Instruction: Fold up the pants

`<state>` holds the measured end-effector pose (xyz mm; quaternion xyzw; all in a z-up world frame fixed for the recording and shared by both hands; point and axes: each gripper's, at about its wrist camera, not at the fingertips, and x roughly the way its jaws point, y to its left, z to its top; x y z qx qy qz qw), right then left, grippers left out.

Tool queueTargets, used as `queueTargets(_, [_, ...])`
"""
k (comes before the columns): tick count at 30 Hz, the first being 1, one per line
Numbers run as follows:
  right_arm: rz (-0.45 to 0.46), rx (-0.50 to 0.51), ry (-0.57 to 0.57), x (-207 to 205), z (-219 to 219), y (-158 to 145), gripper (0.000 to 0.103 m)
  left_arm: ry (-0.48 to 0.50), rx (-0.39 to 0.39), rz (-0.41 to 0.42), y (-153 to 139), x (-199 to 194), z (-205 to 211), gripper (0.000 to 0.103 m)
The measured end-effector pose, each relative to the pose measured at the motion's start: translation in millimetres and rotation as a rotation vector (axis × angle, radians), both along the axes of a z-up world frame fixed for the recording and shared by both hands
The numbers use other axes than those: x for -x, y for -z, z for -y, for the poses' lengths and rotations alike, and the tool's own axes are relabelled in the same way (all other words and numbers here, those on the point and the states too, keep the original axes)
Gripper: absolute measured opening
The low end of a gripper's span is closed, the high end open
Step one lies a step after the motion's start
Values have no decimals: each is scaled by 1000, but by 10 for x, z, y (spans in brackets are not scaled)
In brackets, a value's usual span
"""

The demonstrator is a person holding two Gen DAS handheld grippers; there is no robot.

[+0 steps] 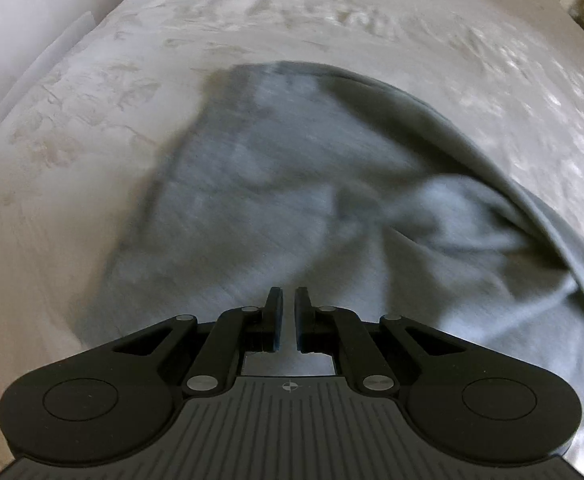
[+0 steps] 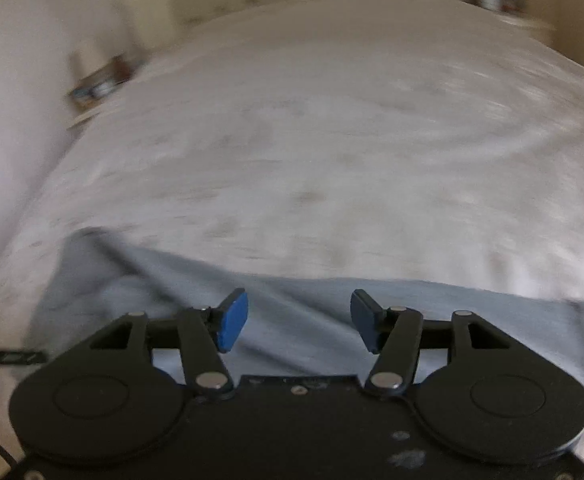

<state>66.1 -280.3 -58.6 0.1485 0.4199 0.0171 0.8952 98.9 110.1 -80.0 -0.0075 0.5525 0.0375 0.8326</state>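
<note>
Pants (image 1: 292, 200) on pale bedspread (image 1: 92, 120).

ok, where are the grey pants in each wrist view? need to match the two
Left wrist: pants fill the centre and lower right, rumpled, running under the nearly shut tool.
Right wrist: pants lie as a band across the lower part, behind the open tool's blue pads.
Shared landmark: the pale patterned bedspread under and beyond the pants in both.
</note>
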Motion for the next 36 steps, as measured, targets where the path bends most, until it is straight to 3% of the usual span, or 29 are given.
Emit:
queueTargets(5, [35, -15, -156, -544, -972, -45, 68, -39, 24, 0, 38, -307, -415, 6])
queueTargets(9, [34, 59, -299, -985, -1627, -8, 80, -40, 57, -22, 168, -528, -582, 6])
queueTargets(11, [46, 76, -369, -1211, -1872, 31, 81, -27, 58, -37, 257, -621, -612, 6])
queueTargets(14, [26, 82, -430, -1536, -2148, 112, 81, -36, 50, -67, 416, -729, -705, 6])
queueTargets(20, [-56, 106, -529, -2291, -2585, 508, 81, -91, 145, -89, 622, -815, -982, 7])
queueTargets(24, [-127, 129, -609, -2532, -2800, 787, 81, -117, 191, -93, 641, -836, -1073, 8])
queueTargets(25, [-144, 136, -631, -2553, -2848, 796, 79, -126, 202, -94, 642, -831, -1091, 8])
queueTargets(26, [-159, 142, -655, -2580, -2881, 839, 67, -136, 212, -94, 644, -821, -1110, 8])
queueTargets(27, [-167, 150, -678, -2599, -2920, 883, 40, -141, 219, -93, 648, -817, -1124, 8])
queueTargets(28, [-175, 159, -694, -2609, -2949, 908, 21, -143, 223, -91, 648, -804, -1133, 8])
queueTargets(29, [-184, 165, -705, -2610, -2956, 909, 15, -144, 225, -90, 640, -799, -1140, 8])
queueTargets(31, [-141, 160, -701, -2547, -2945, 800, 15, -144, 224, -87, 623, -785, -1162, 8])
queueTargets(36, [25, 105, -733, -1873, -2795, -15, 15, -158, 210, -68, 567, -821, -1206, 8])
